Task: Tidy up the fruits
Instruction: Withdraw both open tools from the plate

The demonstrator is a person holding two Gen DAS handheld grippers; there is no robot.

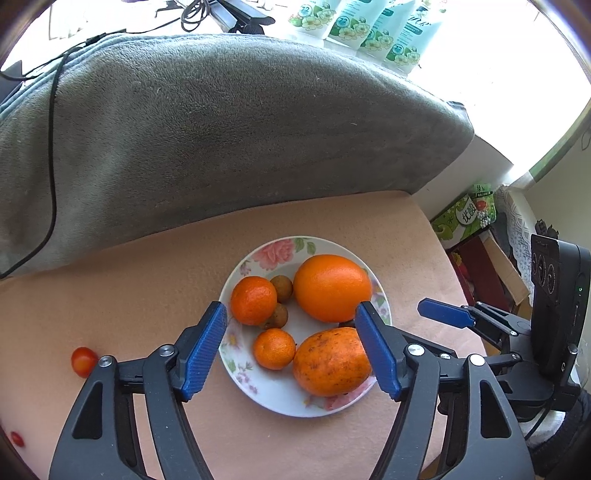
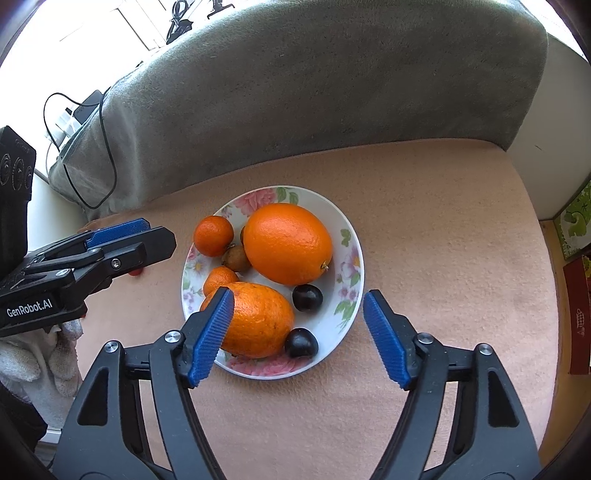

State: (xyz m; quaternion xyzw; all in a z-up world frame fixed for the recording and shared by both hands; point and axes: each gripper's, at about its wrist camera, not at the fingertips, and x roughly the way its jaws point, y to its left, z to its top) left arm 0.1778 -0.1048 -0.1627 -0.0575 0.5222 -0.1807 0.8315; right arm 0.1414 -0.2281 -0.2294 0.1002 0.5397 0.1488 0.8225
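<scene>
A floral plate [image 1: 236, 354] on a peach cushion holds a big smooth orange [image 1: 332, 288], a speckled orange [image 1: 330, 363], two tangerines [image 1: 253, 300] [image 1: 274, 349] and brown longans [image 1: 282, 289]. My left gripper [image 1: 290, 310] hovers open over the plate's near side, with nothing between its pads. A cherry tomato [image 1: 84, 361] lies on the cushion to its left. In the right wrist view my right gripper [image 2: 298, 297] is open above the plate's [image 2: 351, 258] near rim. Its left pad is in front of the speckled orange [image 2: 258, 321], and two dark round fruits [image 2: 307, 297] [image 2: 301, 342] lie below.
A grey blanket [image 1: 221, 129] drapes the raised back behind the cushion, with a black cable [image 1: 51, 147] running down it. Lotion pouches [image 1: 369, 26] stand beyond. Boxes [image 1: 465, 218] sit past the cushion's right edge. A second small tomato [image 1: 17, 438] lies far left.
</scene>
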